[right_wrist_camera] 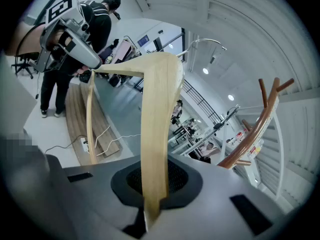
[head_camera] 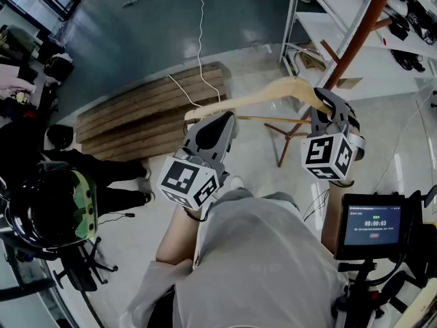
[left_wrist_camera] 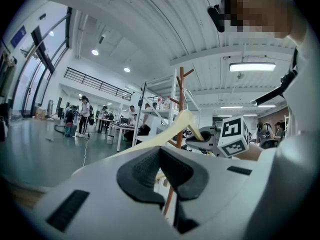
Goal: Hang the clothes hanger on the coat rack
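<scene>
1. Head view: we see the clothes hanger (head_camera: 273, 91), pale wood, held up in the air roughly level between the two tools. The left gripper (head_camera: 213, 125) is at its left end and the right gripper (head_camera: 326, 100) is on its right arm. The hanger crosses in front of the red-brown pole of the coat rack (head_camera: 362, 26). A stack of wooden boards (head_camera: 136, 118) lies on the floor below, with a white cable (head_camera: 200, 39) running over it. A small screen (head_camera: 374, 225) is at lower right.
2. Left gripper view: the left gripper (left_wrist_camera: 160, 151) has its dark pads drawn together, pinching the hanger's end. The hanger (left_wrist_camera: 170, 131) rises away from the jaws toward the right gripper (left_wrist_camera: 200, 140). We see the coat rack (left_wrist_camera: 181, 94) upright just behind it, pegs at the top.
3. Right gripper view: the right gripper (right_wrist_camera: 150, 204) is clamped tight on the hanger (right_wrist_camera: 157, 114), with the wood arm running straight up out of the closed jaws. The far end sits in the left gripper (right_wrist_camera: 92, 70). The coat rack (right_wrist_camera: 260, 129) is off to the right, apart from the hanger. The boards (right_wrist_camera: 80, 119) are on the floor at left.
</scene>
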A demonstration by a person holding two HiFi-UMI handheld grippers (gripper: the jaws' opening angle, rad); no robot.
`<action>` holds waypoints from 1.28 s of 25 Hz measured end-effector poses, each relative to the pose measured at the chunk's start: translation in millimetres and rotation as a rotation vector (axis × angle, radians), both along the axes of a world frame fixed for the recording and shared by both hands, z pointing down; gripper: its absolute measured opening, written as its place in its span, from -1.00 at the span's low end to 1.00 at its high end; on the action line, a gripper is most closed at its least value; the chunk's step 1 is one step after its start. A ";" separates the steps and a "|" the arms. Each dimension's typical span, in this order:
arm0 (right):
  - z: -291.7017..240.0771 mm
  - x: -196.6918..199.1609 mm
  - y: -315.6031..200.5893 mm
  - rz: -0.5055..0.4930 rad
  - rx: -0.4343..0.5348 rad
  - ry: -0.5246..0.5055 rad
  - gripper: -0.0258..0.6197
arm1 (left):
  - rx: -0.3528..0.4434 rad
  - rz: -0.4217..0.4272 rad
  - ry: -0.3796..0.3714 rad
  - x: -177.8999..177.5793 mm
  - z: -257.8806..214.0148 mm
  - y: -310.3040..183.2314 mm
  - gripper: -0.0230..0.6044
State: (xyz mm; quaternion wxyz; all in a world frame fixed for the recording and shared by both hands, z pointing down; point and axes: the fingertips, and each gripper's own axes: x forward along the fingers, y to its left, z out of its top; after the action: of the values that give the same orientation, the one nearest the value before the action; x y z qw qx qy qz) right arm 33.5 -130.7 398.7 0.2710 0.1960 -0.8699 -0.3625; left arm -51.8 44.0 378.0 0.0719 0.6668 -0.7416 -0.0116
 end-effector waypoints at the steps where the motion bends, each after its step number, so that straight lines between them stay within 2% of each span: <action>1: -8.7 -6.8 -1.9 0.007 0.004 -0.003 -0.89 | -0.001 0.007 -0.008 -8.1 -6.4 -3.9 -0.91; 6: -43.8 -37.5 -13.7 0.040 0.022 0.006 -0.89 | 0.027 0.047 -0.034 -40.1 -35.2 -28.0 -0.91; 16: -84.6 -50.9 -38.3 0.122 0.010 0.087 -0.89 | 0.062 0.137 -0.094 -64.0 -56.5 -87.4 -0.91; 21: -114.9 -52.4 -49.8 0.102 0.005 0.082 -0.89 | 0.062 0.172 -0.112 -72.6 -70.7 -125.2 -0.91; 26: -117.4 -60.2 -53.2 0.098 0.004 0.110 -0.89 | 0.079 0.186 -0.097 -91.7 -67.7 -153.1 -0.91; 29: -119.9 -67.1 -62.0 0.106 -0.022 0.143 -0.89 | 0.069 0.215 -0.122 -101.9 -74.6 -175.5 -0.91; 32: -123.0 -80.9 -48.5 0.137 -0.080 0.161 -0.89 | 0.064 0.290 -0.143 -116.6 -83.3 -178.8 -0.91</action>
State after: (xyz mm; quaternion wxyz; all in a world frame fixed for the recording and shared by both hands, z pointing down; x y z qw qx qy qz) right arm -47.4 -179.2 275.7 0.3717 0.2143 -0.8437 -0.3226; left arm -168.4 -134.9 294.7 -0.0014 0.7679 -0.6402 0.0230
